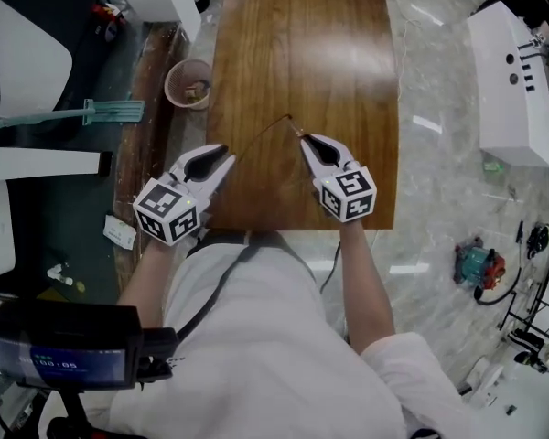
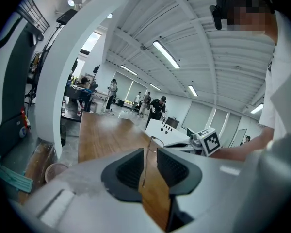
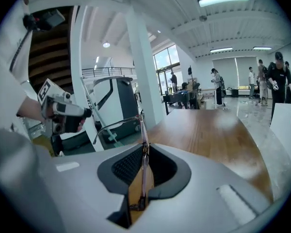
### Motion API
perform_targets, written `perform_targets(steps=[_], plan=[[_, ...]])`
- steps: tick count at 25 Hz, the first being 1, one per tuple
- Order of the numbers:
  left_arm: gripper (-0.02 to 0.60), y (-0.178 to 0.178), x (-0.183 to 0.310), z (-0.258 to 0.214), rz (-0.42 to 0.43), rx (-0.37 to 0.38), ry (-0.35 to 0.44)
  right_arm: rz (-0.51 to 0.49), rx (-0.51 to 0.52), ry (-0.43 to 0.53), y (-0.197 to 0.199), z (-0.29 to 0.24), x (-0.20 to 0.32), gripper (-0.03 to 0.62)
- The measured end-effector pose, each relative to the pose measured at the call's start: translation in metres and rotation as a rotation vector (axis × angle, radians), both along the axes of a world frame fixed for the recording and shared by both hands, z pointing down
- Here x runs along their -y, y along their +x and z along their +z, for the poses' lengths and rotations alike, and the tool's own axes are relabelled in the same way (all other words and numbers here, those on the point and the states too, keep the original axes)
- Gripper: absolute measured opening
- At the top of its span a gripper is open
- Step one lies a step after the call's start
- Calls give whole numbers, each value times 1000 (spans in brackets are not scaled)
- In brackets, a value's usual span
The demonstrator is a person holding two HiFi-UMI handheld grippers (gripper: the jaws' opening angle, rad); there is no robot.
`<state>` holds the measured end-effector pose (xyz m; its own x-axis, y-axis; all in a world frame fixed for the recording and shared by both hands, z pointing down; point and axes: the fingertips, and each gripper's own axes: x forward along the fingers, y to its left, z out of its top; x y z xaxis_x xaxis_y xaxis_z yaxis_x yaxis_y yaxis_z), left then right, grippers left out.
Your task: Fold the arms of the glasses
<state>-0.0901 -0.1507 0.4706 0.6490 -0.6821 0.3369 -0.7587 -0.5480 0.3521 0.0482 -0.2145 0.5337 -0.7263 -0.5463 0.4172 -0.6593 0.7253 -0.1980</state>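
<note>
Thin wire-framed glasses (image 1: 273, 128) hang in the air above the brown wooden table (image 1: 302, 44), stretched between both grippers. My right gripper (image 1: 306, 141) is shut on the frame; in the right gripper view the frame (image 3: 144, 130) stands edge-on between the pressed pads, with one arm reaching left toward the left gripper (image 3: 63, 111). My left gripper (image 1: 225, 155) is open. In the left gripper view the thin arm (image 2: 144, 166) runs through the gap between the two dark pads (image 2: 128, 171) and I see no pad pressing on it. The right gripper (image 2: 196, 139) shows beyond.
A pink bucket (image 1: 188, 83) stands on the floor left of the table, near a green broom (image 1: 101, 112). A white machine (image 1: 512, 80) is at the right. The table's near edge lies just under my grippers. Several people stand far back in the hall.
</note>
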Motion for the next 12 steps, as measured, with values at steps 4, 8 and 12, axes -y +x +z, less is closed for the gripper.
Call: perform_targets(steps=[4,8,12], plan=[[101,17,-7,-20,105,-13,24,41,104,72,13,-51,-13,44],[126,33,-9,-40,222,-29,63,57,156,144,21,-84,-22,44],[135,48,-8,-58,308,-33,99,83,191,202,31,-110,-29,44]])
